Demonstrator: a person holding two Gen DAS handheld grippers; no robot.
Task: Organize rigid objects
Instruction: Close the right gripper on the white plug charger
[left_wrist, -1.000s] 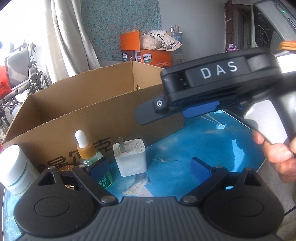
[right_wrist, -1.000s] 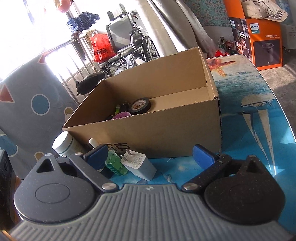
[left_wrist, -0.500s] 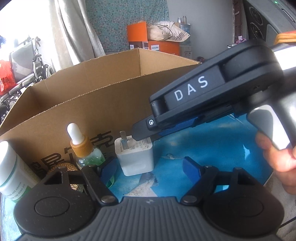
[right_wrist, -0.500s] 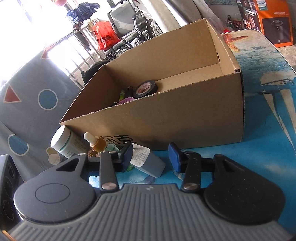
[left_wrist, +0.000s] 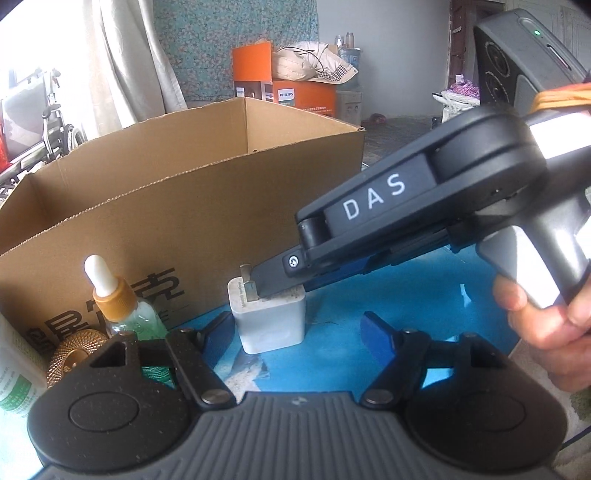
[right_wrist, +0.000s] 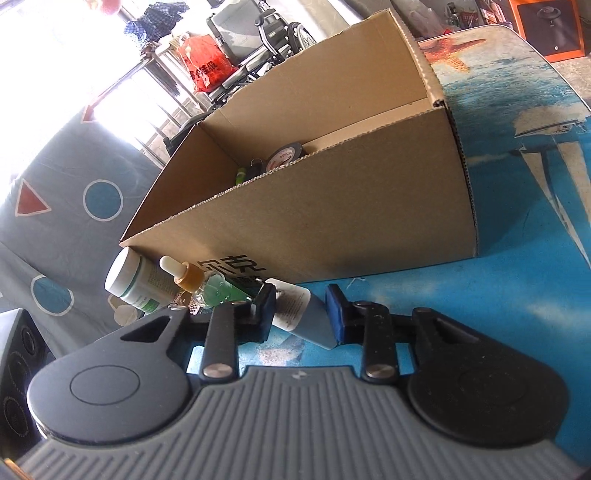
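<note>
A white plug charger (left_wrist: 271, 325) stands on the blue table in front of a cardboard box (left_wrist: 192, 229). My right gripper (right_wrist: 301, 315) has its blue pads on both sides of the charger (right_wrist: 299, 314), closed onto it. In the left wrist view the right gripper's fingers (left_wrist: 280, 275) reach down over the charger's top. My left gripper (left_wrist: 299, 334) is open, low on the table, just before the charger. A green dropper bottle (left_wrist: 125, 314) with an amber collar stands to the left.
A white jar with a green label (right_wrist: 136, 282) and a gold textured disc (left_wrist: 74, 354) stand left of the dropper bottle. The box holds a tape roll (right_wrist: 284, 157) and small items. The blue table (right_wrist: 517, 280) extends to the right. A speaker (left_wrist: 517, 62) stands at far right.
My right gripper has come down and forward onto the charger and its jaws have narrowed from wide open to gripping it. My left gripper has stayed open, shifting slightly closer.
</note>
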